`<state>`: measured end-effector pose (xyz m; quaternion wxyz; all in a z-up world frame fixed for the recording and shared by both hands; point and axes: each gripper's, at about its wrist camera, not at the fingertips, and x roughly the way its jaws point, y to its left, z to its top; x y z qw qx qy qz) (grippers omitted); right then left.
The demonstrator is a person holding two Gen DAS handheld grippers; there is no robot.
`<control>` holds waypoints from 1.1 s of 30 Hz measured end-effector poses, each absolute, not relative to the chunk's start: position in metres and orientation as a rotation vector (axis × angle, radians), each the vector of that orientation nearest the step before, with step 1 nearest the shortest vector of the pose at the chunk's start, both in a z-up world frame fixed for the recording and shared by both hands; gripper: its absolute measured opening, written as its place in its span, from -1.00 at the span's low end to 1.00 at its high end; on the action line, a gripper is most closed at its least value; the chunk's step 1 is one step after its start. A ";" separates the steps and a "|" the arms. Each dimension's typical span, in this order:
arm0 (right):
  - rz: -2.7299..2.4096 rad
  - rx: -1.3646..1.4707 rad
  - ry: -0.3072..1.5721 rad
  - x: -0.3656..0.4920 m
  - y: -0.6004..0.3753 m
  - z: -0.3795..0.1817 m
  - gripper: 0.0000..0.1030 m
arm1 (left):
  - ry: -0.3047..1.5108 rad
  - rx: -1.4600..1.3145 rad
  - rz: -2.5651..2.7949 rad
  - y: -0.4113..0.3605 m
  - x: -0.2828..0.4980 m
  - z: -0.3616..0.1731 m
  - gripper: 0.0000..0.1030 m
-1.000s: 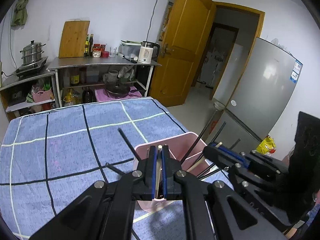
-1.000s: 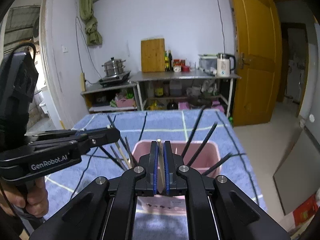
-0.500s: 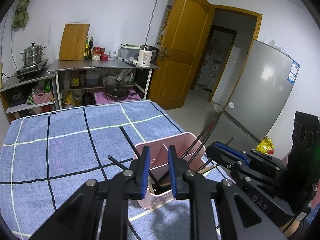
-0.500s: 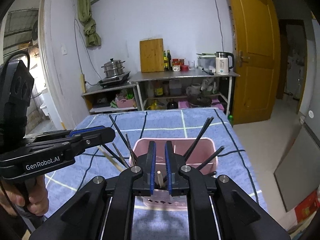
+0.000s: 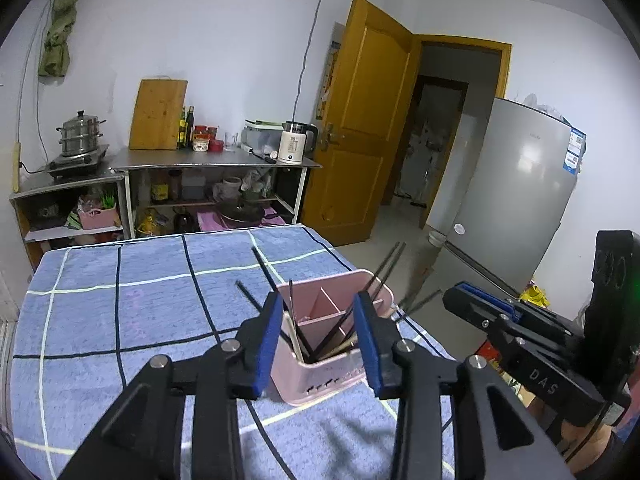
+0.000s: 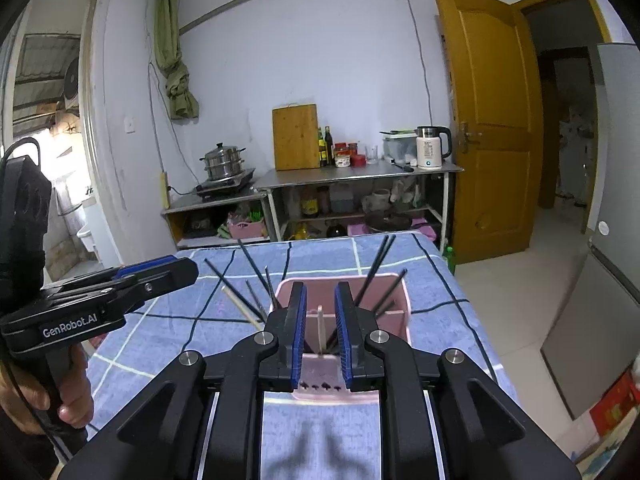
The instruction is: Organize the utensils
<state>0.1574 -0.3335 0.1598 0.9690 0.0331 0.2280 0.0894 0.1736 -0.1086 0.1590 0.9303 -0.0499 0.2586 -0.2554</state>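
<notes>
Both wrist views look forward and slightly down, close — sharing the pink holder and table.

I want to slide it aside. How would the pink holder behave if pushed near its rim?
The pink holder looks like thin, light plastic, so it probably slides easily on the blue cloth. The chopsticks lean outward above its rim, so a high push might tip it.

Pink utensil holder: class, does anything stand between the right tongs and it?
Nothing visible does. The right tongs, jaws opening and gripping nothing, face the pink utensil holder directly; a pale chopstick stands inside it, seen between them.
</notes>
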 end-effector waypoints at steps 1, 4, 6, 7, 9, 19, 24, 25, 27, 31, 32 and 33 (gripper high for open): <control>0.178 0.063 0.460 0.153 -0.332 0.158 -0.70 | 0.524 -0.095 -0.519 -0.109 0.169 0.157 -0.19; 0.172 0.057 0.457 0.142 -0.331 0.151 -0.70 | 0.512 -0.086 -0.517 -0.108 0.155 0.148 -0.19; 0.174 0.056 0.456 0.135 -0.330 0.147 -0.70 | 0.506 -0.085 -0.515 -0.107 0.146 0.142 -0.19; 0.172 0.052 0.456 0.132 -0.330 0.144 -0.69 | 0.503 -0.083 -0.510 -0.106 0.142 0.139 -0.19; 0.167 0.045 0.454 0.125 -0.328 0.139 -0.69 | 0.494 -0.078 -0.504 -0.104 0.134 0.133 -0.18; 0.159 0.053 0.460 0.096 -0.319 0.107 -0.52 | 0.457 -0.060 -0.446 -0.095 0.101 0.104 0.03; 0.152 0.053 0.465 0.083 -0.315 0.092 -0.37 | 0.462 -0.048 -0.438 -0.095 0.087 0.087 0.07; 0.146 0.045 0.462 0.080 -0.314 0.089 -0.36 | 0.464 -0.046 -0.438 -0.094 0.085 0.084 0.07; 0.138 0.035 0.461 0.076 -0.313 0.085 -0.36 | 0.462 -0.050 -0.435 -0.092 0.081 0.080 0.07; 0.120 0.010 0.458 0.069 -0.311 0.077 -0.36 | 0.451 -0.052 -0.424 -0.088 0.074 0.074 0.07; 0.115 0.006 0.458 0.068 -0.311 0.075 -0.36 | 0.448 -0.054 -0.422 -0.088 0.073 0.072 0.07; 0.112 0.005 0.459 0.067 -0.312 0.073 -0.36 | 0.447 -0.057 -0.420 -0.088 0.072 0.071 0.07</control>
